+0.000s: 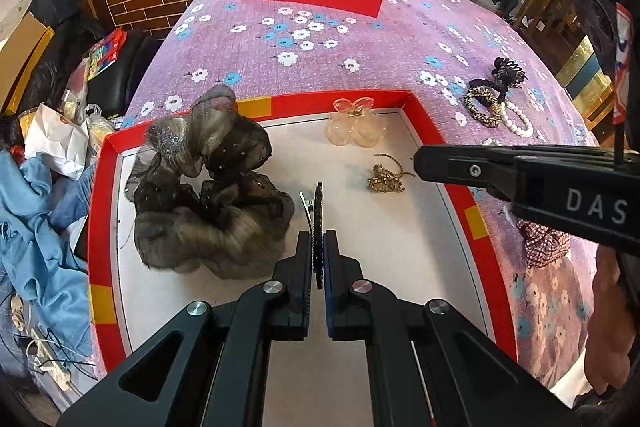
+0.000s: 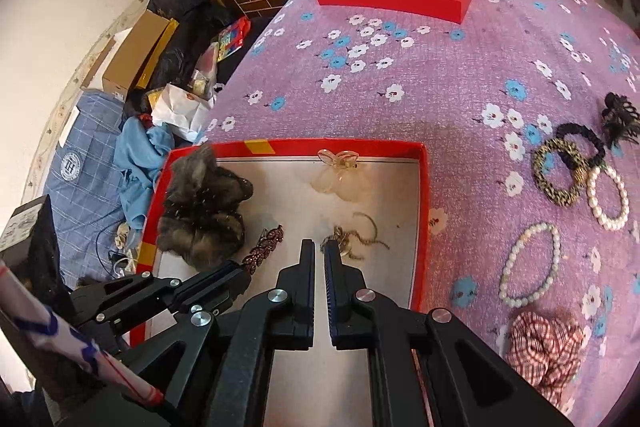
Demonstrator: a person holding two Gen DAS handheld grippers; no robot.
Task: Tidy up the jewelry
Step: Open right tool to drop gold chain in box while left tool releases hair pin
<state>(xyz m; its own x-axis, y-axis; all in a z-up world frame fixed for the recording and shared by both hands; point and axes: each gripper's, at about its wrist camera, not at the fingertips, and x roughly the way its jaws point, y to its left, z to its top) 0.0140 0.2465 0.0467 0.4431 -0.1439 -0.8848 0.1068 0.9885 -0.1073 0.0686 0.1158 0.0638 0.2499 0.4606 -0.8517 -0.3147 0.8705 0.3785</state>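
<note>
Left gripper [image 1: 317,247] clamped on a flat, beaded hair clip [image 2: 262,250], held edge-on above the white floor of the shallow red-rimmed box [image 1: 348,98], just beside a crumpled grey gauze scrunchie [image 1: 208,183]. Right gripper [image 2: 319,247] nearly shut with only a thin slit between its fingers and nothing in it, poised over a tangled gold chain [image 2: 356,237], near a clear, glossy butterfly-shaped claw clip [image 2: 340,175]. Out on the purple flowered cloth [image 2: 420,75]: a round pearl bracelet [image 2: 530,265], a leopard-print hair tie [image 2: 558,173] and a ruffled checked scrunchie [image 2: 546,349].

A blue cloth [image 1: 36,227] and white paper bag [image 2: 180,111] lie beside the flowered purple tablecloth [image 1: 360,67].
</note>
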